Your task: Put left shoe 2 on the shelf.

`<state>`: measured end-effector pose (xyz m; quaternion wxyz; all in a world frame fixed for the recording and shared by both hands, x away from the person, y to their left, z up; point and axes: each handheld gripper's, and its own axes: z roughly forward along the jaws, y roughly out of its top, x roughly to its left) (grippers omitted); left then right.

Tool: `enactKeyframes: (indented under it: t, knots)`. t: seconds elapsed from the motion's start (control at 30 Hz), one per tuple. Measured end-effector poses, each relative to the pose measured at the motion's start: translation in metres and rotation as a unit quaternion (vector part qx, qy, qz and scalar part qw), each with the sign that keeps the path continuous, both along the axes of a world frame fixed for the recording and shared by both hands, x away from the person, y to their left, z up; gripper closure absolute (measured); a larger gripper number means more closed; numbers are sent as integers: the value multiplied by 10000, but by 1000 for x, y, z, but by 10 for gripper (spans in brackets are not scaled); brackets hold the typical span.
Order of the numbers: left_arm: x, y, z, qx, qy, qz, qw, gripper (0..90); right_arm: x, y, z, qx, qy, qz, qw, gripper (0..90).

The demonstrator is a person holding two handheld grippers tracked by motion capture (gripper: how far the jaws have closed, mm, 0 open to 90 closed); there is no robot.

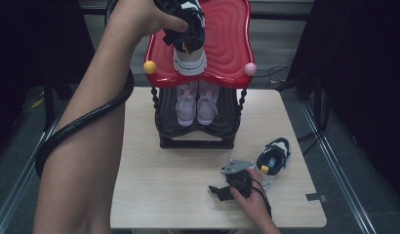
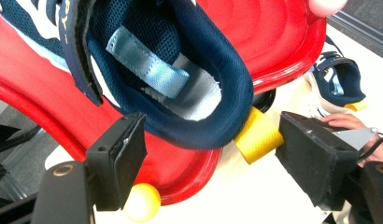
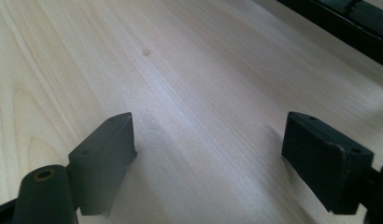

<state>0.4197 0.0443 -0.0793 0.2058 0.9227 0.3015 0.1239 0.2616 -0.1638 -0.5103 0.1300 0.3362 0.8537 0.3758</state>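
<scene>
A navy and white shoe point(image 1: 190, 61) lies on the red wavy top shelf point(image 1: 227, 34) of a shoe rack, heel toward me. My left gripper point(image 1: 187, 41) is over its heel. In the left gripper view the navy collar point(image 2: 194, 46) and its yellow heel tab point(image 2: 257, 135) sit between the spread jaws of that gripper point(image 2: 213, 149), with the pads close to them but not pressing. The matching shoe point(image 1: 272, 158) lies on the table at the right. Just left of it my right gripper point(image 1: 217, 191) rests low over bare wood, its jaws point(image 3: 208, 158) open and empty.
A pair of pink shoes point(image 1: 197, 102) stands on the rack's black lower shelf. A yellow ball point(image 1: 150, 67) and a pink ball point(image 1: 250, 68) cap the front corners of the red shelf. The light wooden table point(image 1: 154, 185) has dark floor on both sides.
</scene>
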Motion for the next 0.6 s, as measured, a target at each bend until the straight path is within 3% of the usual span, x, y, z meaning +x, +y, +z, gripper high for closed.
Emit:
enactKeyframes:
  t: [0.3,0.6]
  knots:
    - [-3,14,-2,-68,113,97,9999,221,0,0,0,-1,1,-1,10000,165]
    - [-10,34,-1,-137,72,265,9995,212,0,0,0,-1,1,0,10000,165]
